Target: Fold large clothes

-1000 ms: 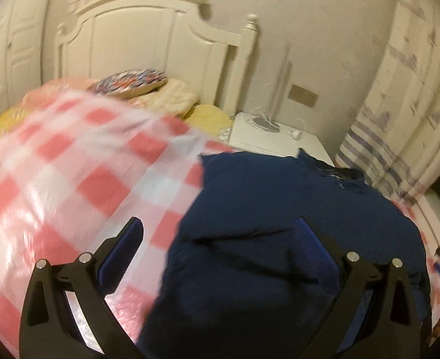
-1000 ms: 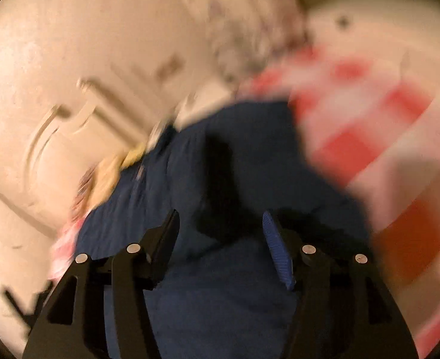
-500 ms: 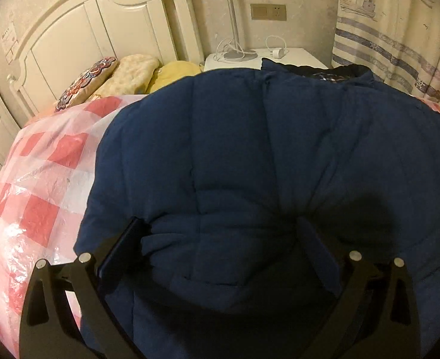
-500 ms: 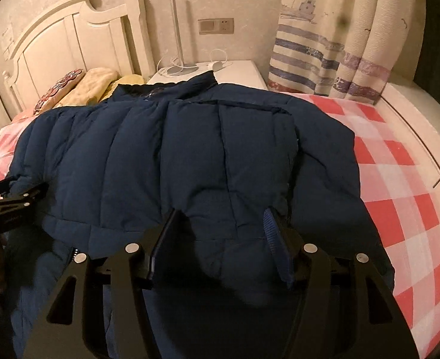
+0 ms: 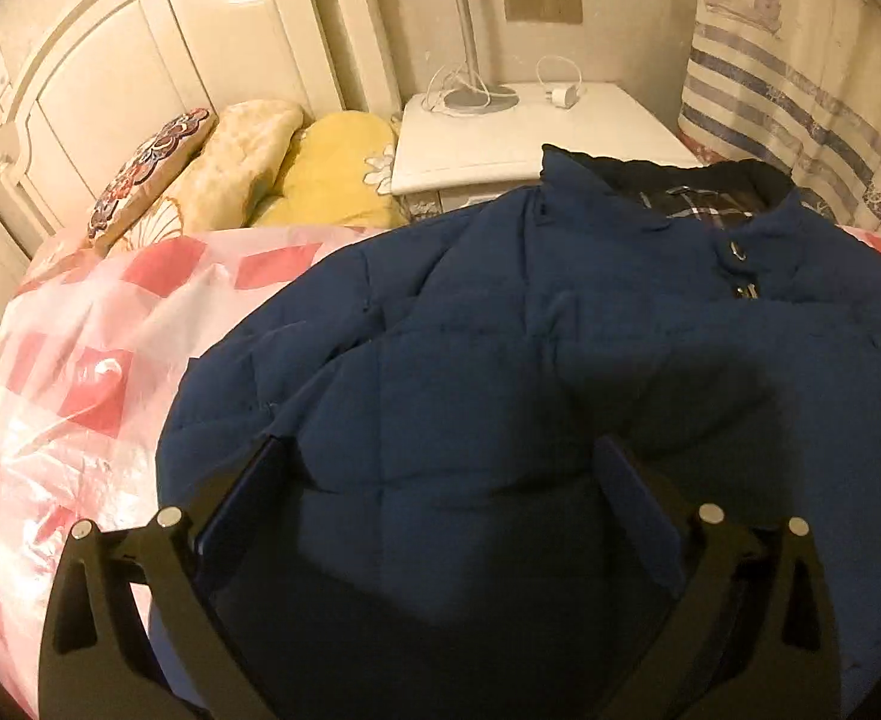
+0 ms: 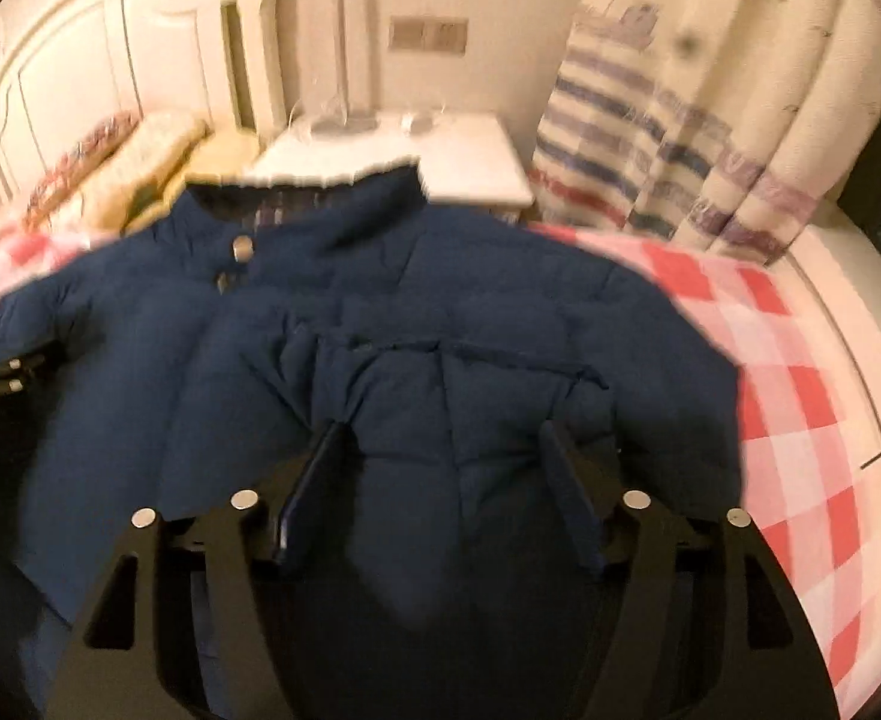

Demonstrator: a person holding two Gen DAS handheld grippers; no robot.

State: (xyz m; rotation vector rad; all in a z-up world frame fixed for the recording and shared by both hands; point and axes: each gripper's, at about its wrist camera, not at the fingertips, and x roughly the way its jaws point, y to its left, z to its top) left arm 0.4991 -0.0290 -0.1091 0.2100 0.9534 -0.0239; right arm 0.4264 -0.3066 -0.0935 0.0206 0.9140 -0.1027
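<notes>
Navy quilted jacket (image 5: 500,372) now lies spread collar-up on the checked bed (image 6: 800,396), laid down a second ago. Right gripper (image 6: 440,474) is opening off the hem; left gripper (image 5: 440,480) hovers wide, empty. Folding can begin.

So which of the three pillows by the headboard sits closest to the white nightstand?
The plain yellow pillow. It lies right beside the nightstand; the cream patterned pillow and the flowered red-and-blue one sit further towards the headboard's other end.

Honestly no readable text anywhere here. The jacket (image 5: 500,324) shows no legible label or brand, just a plaid lining at its collar.
</notes>
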